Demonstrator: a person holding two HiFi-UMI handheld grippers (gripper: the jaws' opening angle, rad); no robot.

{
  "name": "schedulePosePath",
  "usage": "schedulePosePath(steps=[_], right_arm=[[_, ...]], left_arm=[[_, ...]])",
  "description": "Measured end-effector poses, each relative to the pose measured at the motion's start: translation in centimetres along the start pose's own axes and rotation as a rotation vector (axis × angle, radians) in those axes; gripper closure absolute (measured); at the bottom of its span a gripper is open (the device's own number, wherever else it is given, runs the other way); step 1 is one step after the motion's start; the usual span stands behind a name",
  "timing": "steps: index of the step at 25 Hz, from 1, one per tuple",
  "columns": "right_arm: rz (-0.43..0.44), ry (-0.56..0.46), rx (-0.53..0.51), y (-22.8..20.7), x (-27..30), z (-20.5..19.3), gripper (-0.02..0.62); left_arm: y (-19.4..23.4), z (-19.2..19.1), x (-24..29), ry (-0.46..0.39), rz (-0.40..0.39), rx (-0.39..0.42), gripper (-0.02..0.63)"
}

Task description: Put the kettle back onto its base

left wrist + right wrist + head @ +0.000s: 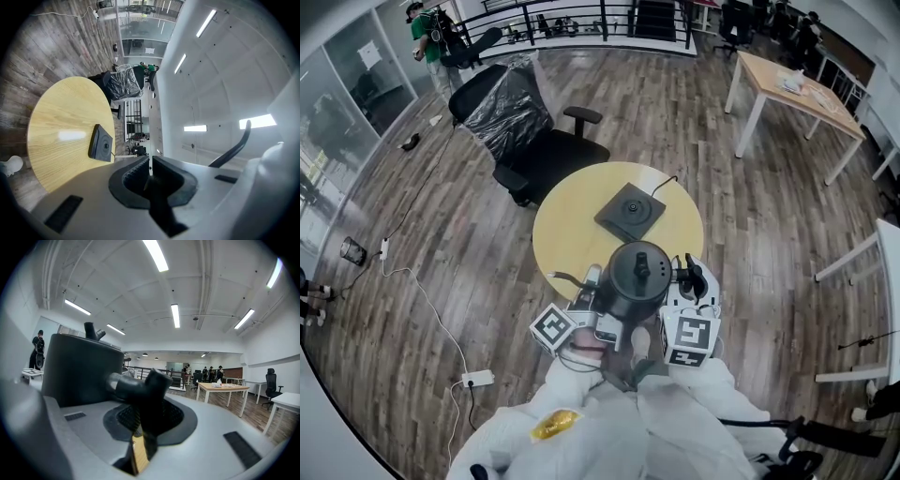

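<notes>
While the kettle (635,281) is held over the table's (567,230) 6 o'clock edge, base (630,212) at 12, the right gripper (140,425) is clamped on its handle (138,387) and the left gripper (151,180) on its other side. It's stiff and likely heavy, so the handle grip is favoured.

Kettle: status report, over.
Left gripper and right gripper shut on kettle. Kettle held at table edge, not yet on base. Base top bare.
</notes>
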State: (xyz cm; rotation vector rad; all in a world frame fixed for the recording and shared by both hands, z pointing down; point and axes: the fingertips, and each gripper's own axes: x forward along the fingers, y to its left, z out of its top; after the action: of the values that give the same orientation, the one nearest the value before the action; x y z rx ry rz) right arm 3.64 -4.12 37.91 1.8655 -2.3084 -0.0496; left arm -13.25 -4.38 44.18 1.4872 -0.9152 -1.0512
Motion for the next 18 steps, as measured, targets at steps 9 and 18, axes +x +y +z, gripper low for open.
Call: schedulePosePath(steps=[9,18], right_arm=[[0.027,0.000,0.009,-1.8,6.5,0.1,0.525],[0.053,-0.006,0.004,-4.6,13.8,0.7,0.525]], left_arm=[[1.3,1.5,5.9,-0.020,0.015,0.008,0.600],[2.8,2.6,13.0,-0.050,0.025,0.005,0.600]])
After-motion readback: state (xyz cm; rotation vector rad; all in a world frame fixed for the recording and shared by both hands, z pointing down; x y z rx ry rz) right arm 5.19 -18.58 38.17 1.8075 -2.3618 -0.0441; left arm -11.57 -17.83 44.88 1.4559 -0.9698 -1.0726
